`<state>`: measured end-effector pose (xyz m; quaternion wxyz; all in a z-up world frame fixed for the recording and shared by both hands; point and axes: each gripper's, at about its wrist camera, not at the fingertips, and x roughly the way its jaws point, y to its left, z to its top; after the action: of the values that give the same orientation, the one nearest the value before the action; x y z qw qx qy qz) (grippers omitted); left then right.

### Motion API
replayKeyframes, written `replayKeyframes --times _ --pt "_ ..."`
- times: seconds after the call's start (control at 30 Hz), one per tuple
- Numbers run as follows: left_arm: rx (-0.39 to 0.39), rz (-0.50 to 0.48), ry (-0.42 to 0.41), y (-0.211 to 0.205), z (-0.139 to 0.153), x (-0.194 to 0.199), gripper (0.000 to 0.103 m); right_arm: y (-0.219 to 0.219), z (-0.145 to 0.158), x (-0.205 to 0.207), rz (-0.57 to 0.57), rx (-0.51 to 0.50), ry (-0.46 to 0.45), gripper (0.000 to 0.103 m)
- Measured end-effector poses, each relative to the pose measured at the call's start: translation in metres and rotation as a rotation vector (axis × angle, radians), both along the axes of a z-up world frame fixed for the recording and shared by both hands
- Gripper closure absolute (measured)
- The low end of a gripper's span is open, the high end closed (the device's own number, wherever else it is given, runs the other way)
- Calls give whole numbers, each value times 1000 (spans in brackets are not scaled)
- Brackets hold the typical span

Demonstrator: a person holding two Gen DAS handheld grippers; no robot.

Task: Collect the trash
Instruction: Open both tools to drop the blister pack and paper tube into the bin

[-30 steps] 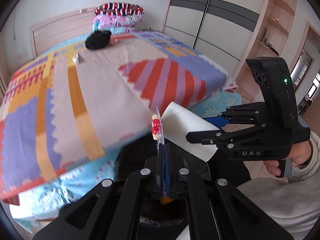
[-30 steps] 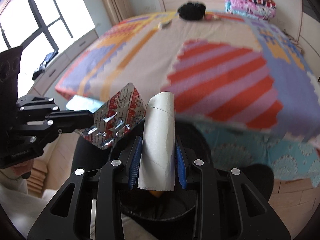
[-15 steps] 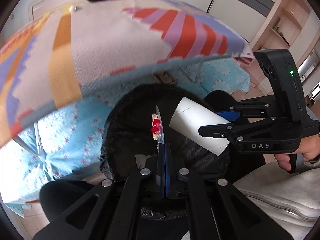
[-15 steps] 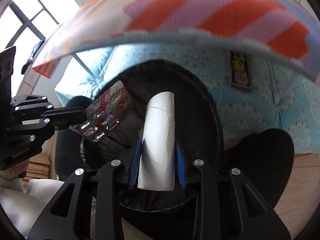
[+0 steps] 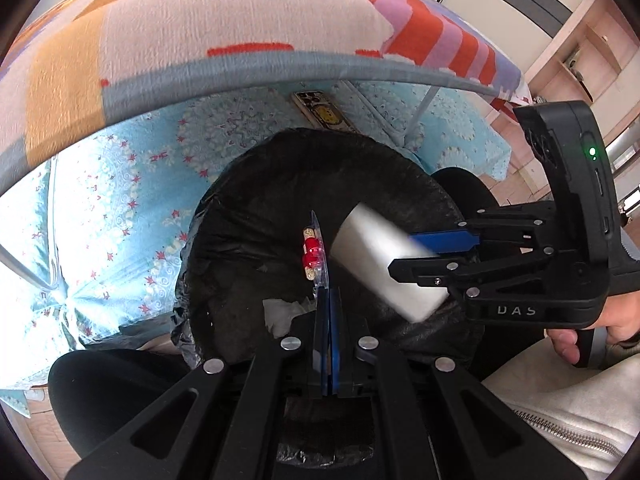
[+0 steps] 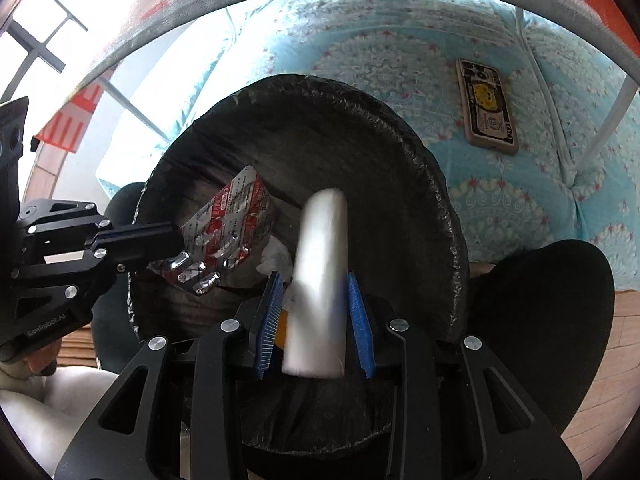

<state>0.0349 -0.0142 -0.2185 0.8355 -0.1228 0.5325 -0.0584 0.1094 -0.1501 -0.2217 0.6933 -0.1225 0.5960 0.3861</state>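
Note:
My left gripper [image 5: 326, 292] is shut on a silver and red pill blister pack [image 5: 314, 254], held edge-on over the open black-lined trash bin [image 5: 240, 216]. The pack also shows in the right wrist view [image 6: 228, 232]. My right gripper [image 6: 316, 284] has its blue pads [image 6: 357, 312] spread wider than the white cardboard tube [image 6: 320, 276], which is blurred and sits between them over the bin [image 6: 420, 152]. The tube also shows in the left wrist view [image 5: 384, 264]. Crumpled white tissue [image 5: 282, 312] lies in the bin.
The bed with a striped colourful blanket [image 5: 200, 28] and blue patterned sheet [image 5: 120, 200] hangs just beyond the bin. A phone in a patterned case [image 6: 486, 108] lies on the sheet. Wooden floor [image 6: 592, 392] lies to the right.
Both grippers have dropped lower and closer over the bin. The right gripper's pads have opened away from the tube, which now looks blurred with motion. The left stays shut on the blister pack.

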Motion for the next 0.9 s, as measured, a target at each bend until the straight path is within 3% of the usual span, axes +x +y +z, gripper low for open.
replayKeyframes --times 0.13,0.57,0.9 --pt "33 0 -3 -3 3 2 103 -1 1 1 15 2 -16 60" --pt "60 -5 -5 -7 14 1 102 -7 21 -1 17 32 -66 59" --pt "77 -7 -89 -6 52 -6 101 -8 47 2 24 71 -105 59"
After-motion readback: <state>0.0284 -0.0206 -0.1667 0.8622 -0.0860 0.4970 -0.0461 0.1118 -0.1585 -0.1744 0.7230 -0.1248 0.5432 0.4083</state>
